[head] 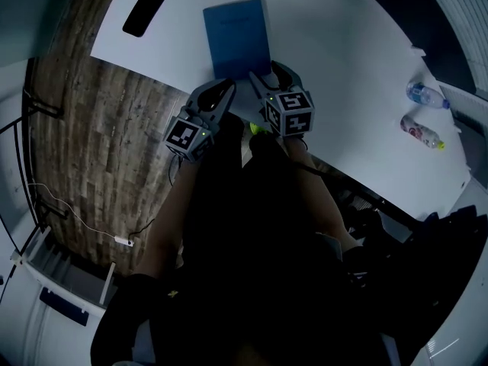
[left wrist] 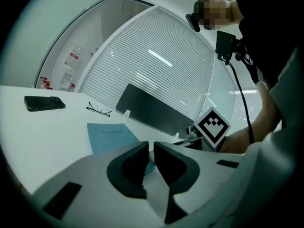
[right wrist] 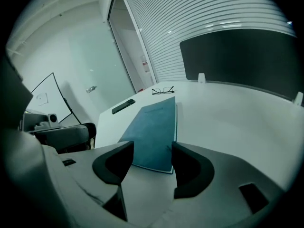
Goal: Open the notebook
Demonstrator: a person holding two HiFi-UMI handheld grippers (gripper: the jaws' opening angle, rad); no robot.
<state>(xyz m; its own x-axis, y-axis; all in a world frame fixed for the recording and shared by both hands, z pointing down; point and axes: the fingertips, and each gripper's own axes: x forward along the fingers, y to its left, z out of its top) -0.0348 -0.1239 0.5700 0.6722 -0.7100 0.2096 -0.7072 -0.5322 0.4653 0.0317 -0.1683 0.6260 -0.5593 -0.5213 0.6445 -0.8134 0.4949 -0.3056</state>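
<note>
In the head view, my right gripper covers the near right corner of the notebook. I cannot tell whether my left gripper touches its near edge. In the left gripper view, the notebook corner nearest that gripper is lost behind the jaws. The print on the cover is too small to read in any view. Far right of my right gripper stand a bottle and a second bottle, their labels too small to make out. In the right gripper view, the dark panel beyond the gripper is cut off at the right.
</note>
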